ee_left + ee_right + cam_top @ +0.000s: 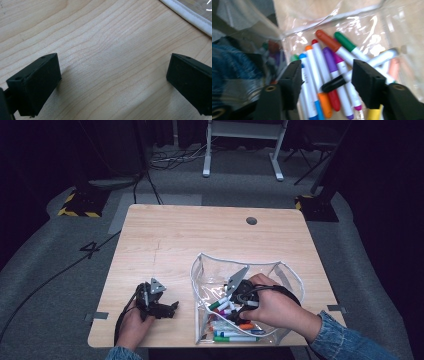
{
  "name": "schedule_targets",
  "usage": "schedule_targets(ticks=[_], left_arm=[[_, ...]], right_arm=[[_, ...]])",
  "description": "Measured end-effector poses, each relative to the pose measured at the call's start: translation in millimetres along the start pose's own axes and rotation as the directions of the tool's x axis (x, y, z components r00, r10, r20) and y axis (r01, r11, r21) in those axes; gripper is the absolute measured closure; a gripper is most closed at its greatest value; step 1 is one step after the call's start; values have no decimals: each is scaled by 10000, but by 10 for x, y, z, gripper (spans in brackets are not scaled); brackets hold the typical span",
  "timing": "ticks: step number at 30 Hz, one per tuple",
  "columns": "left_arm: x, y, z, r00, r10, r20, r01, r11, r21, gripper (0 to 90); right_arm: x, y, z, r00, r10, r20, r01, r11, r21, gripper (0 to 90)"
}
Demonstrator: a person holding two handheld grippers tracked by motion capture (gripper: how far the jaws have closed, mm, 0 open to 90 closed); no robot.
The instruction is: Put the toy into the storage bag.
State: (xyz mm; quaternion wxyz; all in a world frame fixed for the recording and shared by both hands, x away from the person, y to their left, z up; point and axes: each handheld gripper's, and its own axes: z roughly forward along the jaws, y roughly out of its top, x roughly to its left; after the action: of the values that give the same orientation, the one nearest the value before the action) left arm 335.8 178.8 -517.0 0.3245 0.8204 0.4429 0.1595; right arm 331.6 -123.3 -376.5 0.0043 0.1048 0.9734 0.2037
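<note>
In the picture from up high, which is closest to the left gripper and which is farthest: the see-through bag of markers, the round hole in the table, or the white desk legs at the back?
From the left gripper:
1. Clear bag of markers, just to its right on the table.
2. Round hole, near the table's far edge, to the right.
3. White desk legs, on the floor beyond the table.

A marking like the figure "4" [92, 248], seemingly, stands on the grey floor [55, 270].

Pale wood-grain table [165, 240], clear pouch [200, 270] with white trim, black-capped marker [334, 84], green-capped marker [344, 41]
</note>
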Motion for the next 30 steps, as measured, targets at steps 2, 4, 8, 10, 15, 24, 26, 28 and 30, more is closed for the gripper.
schedule_targets(ticks=[2, 4, 8, 10, 15, 24, 26, 28, 30], left_arm=[[1, 0, -1, 10000, 14, 0, -14, 10000, 15, 0], [0, 0, -1, 10000, -4, 2, 4, 10000, 4, 0], [-2, -1, -1, 10000, -24, -1, 24, 10000, 10, 0], [-1, 0, -1, 10000, -16, -14, 16, 10000, -3, 0], [1, 0, -2, 10000, 19, -4, -19, 10000, 14, 0], [-1, 0, -1, 10000, -6, -17, 6, 10000, -4, 0], [-2, -1, -1, 10000, -21, 15, 21, 10000, 14, 0], [-1, -2, -3, 10000, 3, 14, -3, 10000, 20, 0], [-1, -2, -3, 10000, 7, 12, -7, 10000, 17, 0]], right_arm=[[-15, -19, -45, 9998, 179, 90, -177, 9996, -235, 388], [-25, -40, -103, 9995, 253, 184, -244, 9985, -481, 380], [-38, -80, -251, 9980, 448, 447, -398, 9935, -1068, 363], [-40, -99, -336, 9970, 536, 552, -460, 9905, -1298, 356], [-34, -142, -598, 9925, 786, 933, -567, 9744, -2173, 366], [-124, -401, -1053, 9733, 1604, 1641, -1139, 9584, -2616, 367], [-166, -497, -1121, 9656, 1903, 1770, -1376, 9522, -2728, 367], [-211, -600, -1181, 9583, 2194, 1834, -1610, 9440, -2879, 368], [-256, -712, -1233, 9499, 2500, 1878, -1863, 9349, -3020, 370]])
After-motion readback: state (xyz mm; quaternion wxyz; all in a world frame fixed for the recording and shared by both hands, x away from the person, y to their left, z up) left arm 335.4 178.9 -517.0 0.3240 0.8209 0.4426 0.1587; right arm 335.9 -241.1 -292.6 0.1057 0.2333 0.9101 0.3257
